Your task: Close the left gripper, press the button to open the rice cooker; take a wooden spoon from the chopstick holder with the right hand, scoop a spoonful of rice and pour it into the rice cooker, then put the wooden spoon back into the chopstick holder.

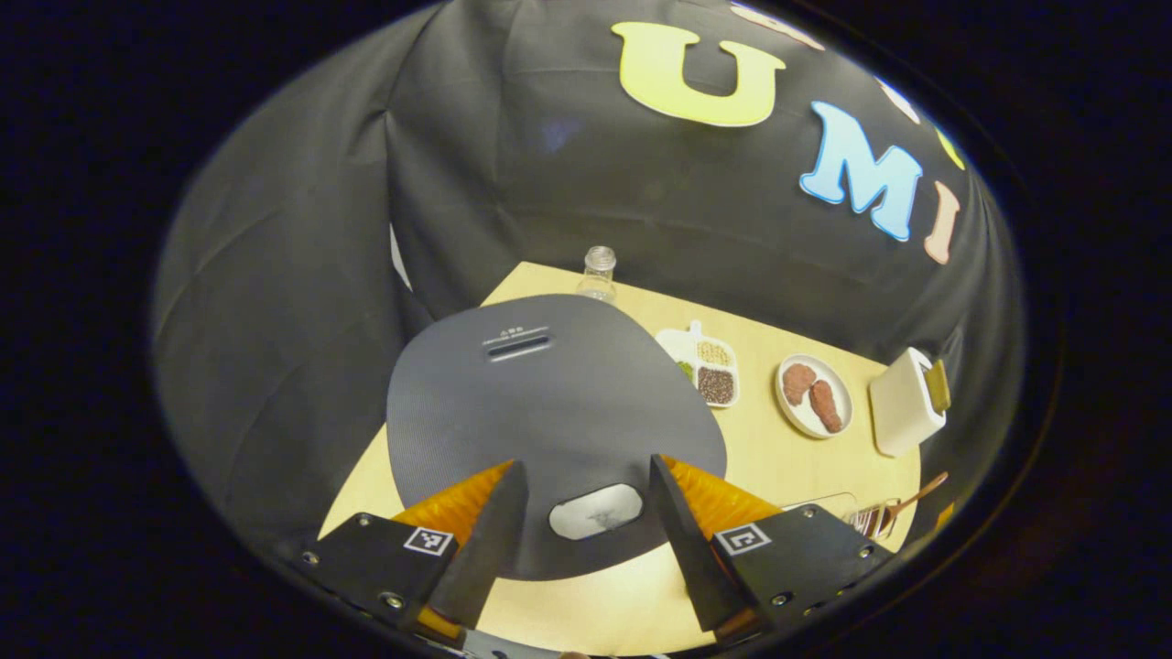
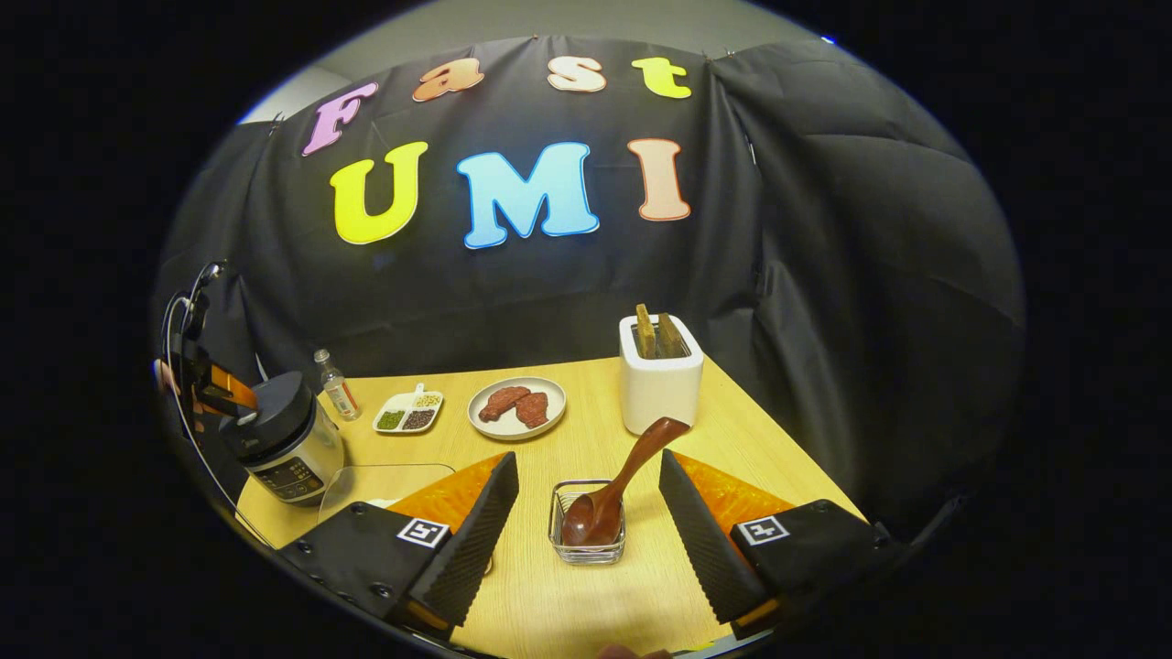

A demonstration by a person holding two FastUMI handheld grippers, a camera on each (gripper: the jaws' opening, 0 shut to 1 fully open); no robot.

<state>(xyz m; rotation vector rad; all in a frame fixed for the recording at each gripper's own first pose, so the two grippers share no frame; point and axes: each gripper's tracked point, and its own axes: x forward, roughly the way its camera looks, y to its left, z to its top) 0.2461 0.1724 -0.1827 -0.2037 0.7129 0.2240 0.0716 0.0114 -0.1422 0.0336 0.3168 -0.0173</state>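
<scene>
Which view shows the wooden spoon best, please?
The right gripper view: the wooden spoon stands whole in the chopstick holder, between the open right gripper fingers. The left gripper view shows just its handle near the image edge.

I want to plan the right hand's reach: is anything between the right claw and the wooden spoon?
Nothing visible is. In the right gripper view the right claw is open, and the wooden spoon stands in the chopstick holder straight ahead between its fingers. The toaster sits beyond the spoon.
</scene>
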